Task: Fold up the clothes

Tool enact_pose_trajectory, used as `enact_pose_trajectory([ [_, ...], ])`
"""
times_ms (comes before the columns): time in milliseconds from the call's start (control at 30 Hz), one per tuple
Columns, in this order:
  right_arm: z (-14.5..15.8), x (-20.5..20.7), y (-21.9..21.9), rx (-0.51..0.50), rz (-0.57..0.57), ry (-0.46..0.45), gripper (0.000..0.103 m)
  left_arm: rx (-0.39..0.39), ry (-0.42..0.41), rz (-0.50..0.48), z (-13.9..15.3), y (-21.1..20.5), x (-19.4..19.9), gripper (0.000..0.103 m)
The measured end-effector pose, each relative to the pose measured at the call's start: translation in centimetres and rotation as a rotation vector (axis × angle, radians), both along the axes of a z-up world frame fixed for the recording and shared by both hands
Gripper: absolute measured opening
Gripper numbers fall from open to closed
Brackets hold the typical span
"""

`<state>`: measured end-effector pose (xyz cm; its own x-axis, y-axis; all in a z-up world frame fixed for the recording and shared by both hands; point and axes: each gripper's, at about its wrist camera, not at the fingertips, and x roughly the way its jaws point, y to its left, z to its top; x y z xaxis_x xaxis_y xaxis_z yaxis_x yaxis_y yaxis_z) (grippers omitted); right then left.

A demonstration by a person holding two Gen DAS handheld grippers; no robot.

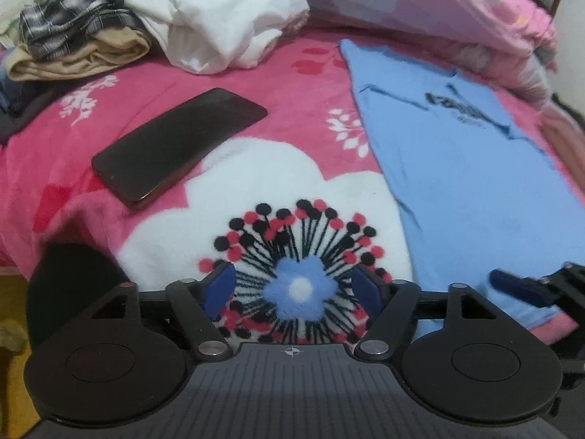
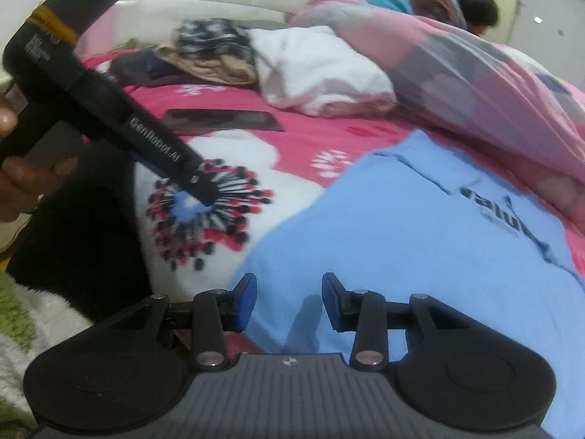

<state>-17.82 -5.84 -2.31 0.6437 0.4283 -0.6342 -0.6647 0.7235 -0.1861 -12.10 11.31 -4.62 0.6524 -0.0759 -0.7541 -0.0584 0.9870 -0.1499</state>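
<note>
Right wrist view: both claws (image 2: 287, 301) (image 1: 294, 289) gape empty near the blue shirt's (image 2: 420, 241) lower hem, blanket (image 1: 256, 84) bare between.

So the blanket (image 1: 278, 84) is hot pink with white leaf sprigs and a huge white flower, its middle a pale blue bloom ringed by black and red dots on black stalks. Right of that flower lies a light blue shirt (image 1: 449, 168) with dark lettering. Behind the flower: a glossy black phone (image 1: 179, 146), a plain white garment (image 1: 223, 18), a black-and-white plaid piece (image 1: 69, 18) on beige fabric (image 1: 80, 58). Both grippers' pads (image 2: 245, 301) are dark blue.
</note>
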Motion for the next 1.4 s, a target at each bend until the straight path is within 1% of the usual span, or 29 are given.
enact_pose_trajectory([
  [67, 0.0, 1.0, -0.8, 0.025, -0.072, 0.016, 0.042, 0.030, -0.002, 0.004, 0.2, -0.6, 0.3, 0.085],
  [100, 0.1, 1.5, -1.2, 0.038, -0.109, 0.025, 0.042, 0.046, -0.002, 0.005, 0.2, -0.9, 0.5, 0.097],
  [133, 0.0, 2.2, -1.8, 0.060, -0.151, 0.044, 0.042, 0.060, -0.006, 0.005, 0.3, -1.3, 0.6, 0.102],
  [200, -0.3, 3.5, -3.0, 0.101, -0.241, 0.079, 0.042, 0.078, -0.032, -0.014, 0.8, -2.3, 0.5, 0.102],
  [267, -0.7, 4.4, -4.3, 0.158, -0.288, 0.116, 0.042, 0.106, -0.037, -0.028, 1.2, -3.4, 0.8, 0.103],
  [333, -1.0, 4.1, -4.7, 0.161, -0.282, 0.107, 0.042, 0.138, -0.029, -0.022, 1.3, -4.3, 1.2, 0.103],
  [367, -1.0, 3.6, -4.5, 0.133, -0.267, 0.091, 0.042, 0.146, -0.024, -0.017, 1.3, -4.6, 1.3, 0.103],
  [433, -1.0, 2.4, -4.3, 0.079, -0.230, 0.068, 0.043, 0.139, -0.018, -0.009, 1.4, -4.6, 1.3, 0.103],
  [500, -0.6, 2.0, -4.8, 0.075, -0.206, 0.074, 0.043, 0.128, -0.017, 0.004, 1.4, -4.4, 1.1, 0.103],
  [567, 0.1, 2.6, -5.1, 0.116, -0.213, 0.078, 0.042, 0.129, -0.018, 0.029, 1.5, -4.0, 0.9, 0.103],
  [633, 0.6, 3.8, -4.4, 0.151, -0.213, 0.056, 0.042, 0.145, -0.014, 0.056, 1.6, -3.6, 0.8, 0.103],
  [800, 1.4, 4.8, -0.8, 0.169, -0.087, 0.003, 0.041, 0.176, -0.018, 0.111, 1.7, -1.7, 0.3, 0.103],
  [833, 1.4, 4.3, -0.4, 0.172, -0.042, 0.004, 0.041, 0.178, -0.021, 0.120, 1.8, -1.3, 0.2, 0.103],
  [967, 0.4, 0.9, 0.4, 0.090, 0.113, -0.021, 0.040, 0.150, -0.030, 0.137, 1.7, 0.3, 0.7, 0.103],
  [1067, -0.2, -1.6, 0.6, 0.022, 0.196, -0.035, 0.039, 0.123, -0.029, 0.161, 1.6, 1.0, 1.1, 0.103],
  [1167, -0.7, -2.8, 1.2, -0.024, 0.216, -0.053, 0.037, 0.111, -0.028, 0.163, 1.3, 1.2, 1.0, 0.103],
  [1200, -0.8, -3.2, 1.4, -0.039, 0.222, -0.059, 0.035, 0.108, -0.026, 0.162, 1.3, 1.2, 0.9, 0.103],
  [1267, -1.2, -3.2, 1.8, -0.053, 0.220, -0.055, 0.035, 0.104, -0.024, 0.155, 1.2, 1.2, 0.7, 0.103],
  [1367, -2.0, -3.2, 2.6, -0.095, 0.208, -0.077, 0.034, 0.102, -0.026, 0.149, 1.2, 1.1, 0.4, 0.103],
  [1400, -2.4, -3.0, 2.8, -0.111, 0.195, -0.082, 0.032, 0.099, -0.030, 0.148, 1.2, 1.1, 0.4, 0.103],
])
